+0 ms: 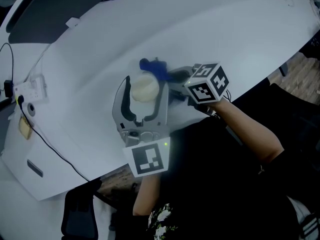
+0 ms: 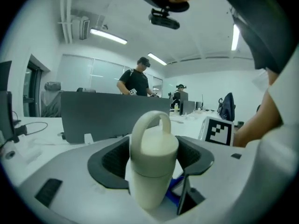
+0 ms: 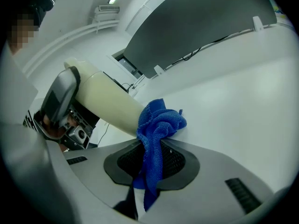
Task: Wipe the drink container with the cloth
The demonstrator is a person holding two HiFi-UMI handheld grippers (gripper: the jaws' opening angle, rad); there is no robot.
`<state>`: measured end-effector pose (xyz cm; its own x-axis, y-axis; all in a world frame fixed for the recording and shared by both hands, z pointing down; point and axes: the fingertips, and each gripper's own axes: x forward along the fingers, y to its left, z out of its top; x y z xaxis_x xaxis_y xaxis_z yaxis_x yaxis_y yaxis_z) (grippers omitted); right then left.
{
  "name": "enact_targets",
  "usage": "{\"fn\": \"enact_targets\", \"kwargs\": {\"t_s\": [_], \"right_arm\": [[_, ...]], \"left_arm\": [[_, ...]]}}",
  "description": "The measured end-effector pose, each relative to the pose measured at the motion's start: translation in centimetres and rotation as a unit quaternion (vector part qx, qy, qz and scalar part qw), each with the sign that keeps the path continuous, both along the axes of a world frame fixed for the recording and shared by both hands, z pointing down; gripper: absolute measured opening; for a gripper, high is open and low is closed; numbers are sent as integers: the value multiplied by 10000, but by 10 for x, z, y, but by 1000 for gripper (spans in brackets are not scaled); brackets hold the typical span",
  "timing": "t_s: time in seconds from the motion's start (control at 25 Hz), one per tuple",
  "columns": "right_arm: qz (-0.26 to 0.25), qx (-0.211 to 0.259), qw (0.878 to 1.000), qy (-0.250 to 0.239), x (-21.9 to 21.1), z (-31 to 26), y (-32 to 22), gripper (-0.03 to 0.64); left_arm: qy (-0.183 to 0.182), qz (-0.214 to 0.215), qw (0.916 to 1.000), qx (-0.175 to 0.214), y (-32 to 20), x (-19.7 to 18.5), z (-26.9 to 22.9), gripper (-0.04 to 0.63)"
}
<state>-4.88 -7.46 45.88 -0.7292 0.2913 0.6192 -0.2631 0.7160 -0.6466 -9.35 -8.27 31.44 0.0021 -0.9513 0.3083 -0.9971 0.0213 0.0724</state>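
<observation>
Left gripper fingers apart, bottle between — seemingly untouched; right gripper fingers clamp cloth.

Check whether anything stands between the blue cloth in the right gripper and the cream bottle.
Nothing visible does. The blue microfibre cloth, clamped in the right gripper, lies directly against the side of the cream loop-handled drink bottle, with no gap or object between them.

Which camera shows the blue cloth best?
The right gripper view: the cloth fills the centre, pinched in the right gripper and touching the bottle. The head view shows a blue scrap; the left gripper view, a sliver.
</observation>
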Motion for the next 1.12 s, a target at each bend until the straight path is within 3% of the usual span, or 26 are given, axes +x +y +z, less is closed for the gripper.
{"fn": "enact_targets", "kwargs": {"t_s": [0.08,0.12,0.2,0.24,0.32,0.4,0.44,0.52,0.6,0.76,0.92,1.04,1.12], "right_arm": [[49,-26,10000,-24,0,-2,2,66],[94,-76,9999,-84,1,-6,2,66],[305,-273,9986,-333,6,-26,-4,66],[480,-394,9968,-506,10,-41,-11,66],[836,-532,9905,-952,14,-81,-31,66],[926,-461,9832,-1506,5,-125,-47,66],[849,-421,9789,-1809,-3,-144,-49,66],[611,-464,9695,-2330,-17,-168,-46,66],[515,-539,9661,-2472,-21,-170,-43,66],[865,-668,9670,-2300,-17,-144,-45,66],[841,-494,9833,-1534,-15,-81,-40,63],[427,144,9961,-763,-12,-38,-38,54],[-91,766,9967,-247,-12,-16,-35,54]], "left_arm": [[226,86,9995,-190,3,-1,6,291],[219,347,9989,-209,5,0,7,291],[-58,1389,9903,-41,7,9,5,291],[-221,2066,9781,117,8,16,2,291],[-361,3303,9426,339,12,27,-3,291],[-262,4088,9117,323,14,29,-4,291],[-189,4322,9011,277,14,29,-3,291],[-80,4563,8895,222,10,33,-4,291],[-22,4603,8875,203,6,40,-7,291],[-6,4576,8887,286,4,41,-10,291],[56,4556,8896,314,7,37,-6,291],[20,4565,8893,290,5,39,-6,291],[-8,4567,8893,240,6,38,-5,291]]}}
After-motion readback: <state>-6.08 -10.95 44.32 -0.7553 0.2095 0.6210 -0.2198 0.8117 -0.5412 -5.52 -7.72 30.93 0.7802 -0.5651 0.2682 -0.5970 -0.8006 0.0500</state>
